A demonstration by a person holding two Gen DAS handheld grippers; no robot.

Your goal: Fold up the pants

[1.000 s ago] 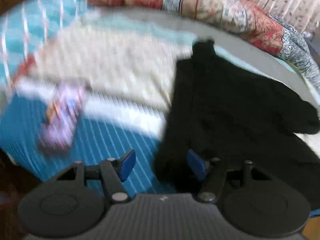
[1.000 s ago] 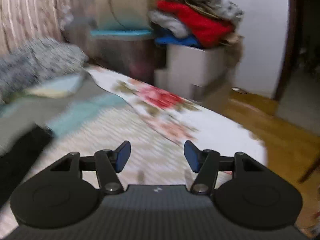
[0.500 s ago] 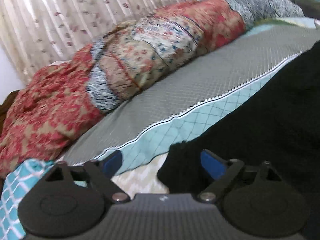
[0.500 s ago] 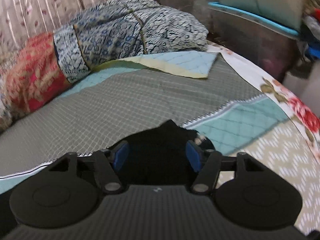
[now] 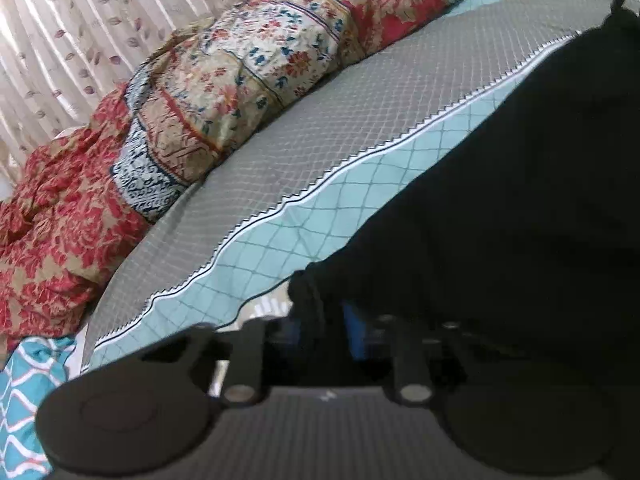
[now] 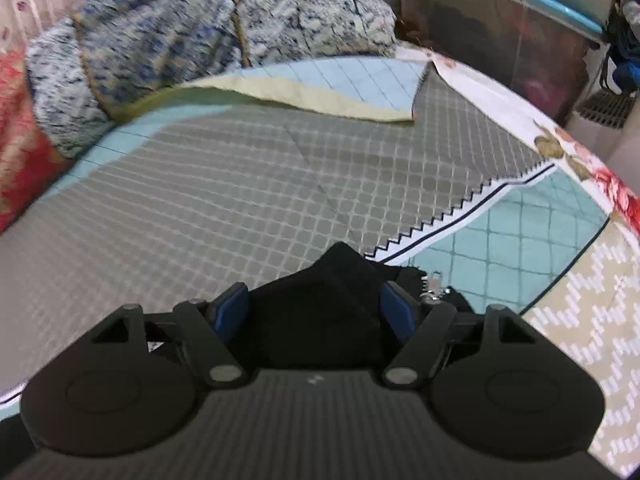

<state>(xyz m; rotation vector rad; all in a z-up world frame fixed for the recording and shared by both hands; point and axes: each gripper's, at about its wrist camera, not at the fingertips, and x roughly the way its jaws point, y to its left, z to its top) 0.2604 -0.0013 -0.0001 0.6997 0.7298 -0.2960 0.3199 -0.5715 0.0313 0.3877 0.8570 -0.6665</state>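
Note:
The black pants point(image 5: 520, 200) lie on the patterned bedspread point(image 5: 320, 160). In the left wrist view they fill the right side, and my left gripper point(image 5: 320, 324) is shut on a corner of them, its blue pads close together around the cloth. In the right wrist view another black end of the pants point(image 6: 320, 304), with a small metal zipper pull at its right, sits between the blue pads of my right gripper point(image 6: 316, 308). The jaws still stand wide with the cloth between them.
A rolled red, beige and blue floral quilt point(image 5: 240, 80) lies along the far side of the bed, before a striped curtain point(image 5: 80, 20). A turquoise patterned cloth point(image 5: 24, 392) is at lower left. A plastic storage bin point(image 6: 500, 32) stands past the bed's right edge.
Both grippers swung from the room and bed down onto the pants. The left gripper closed on a corner of the cloth. The right gripper moved closer around its end of the pants.

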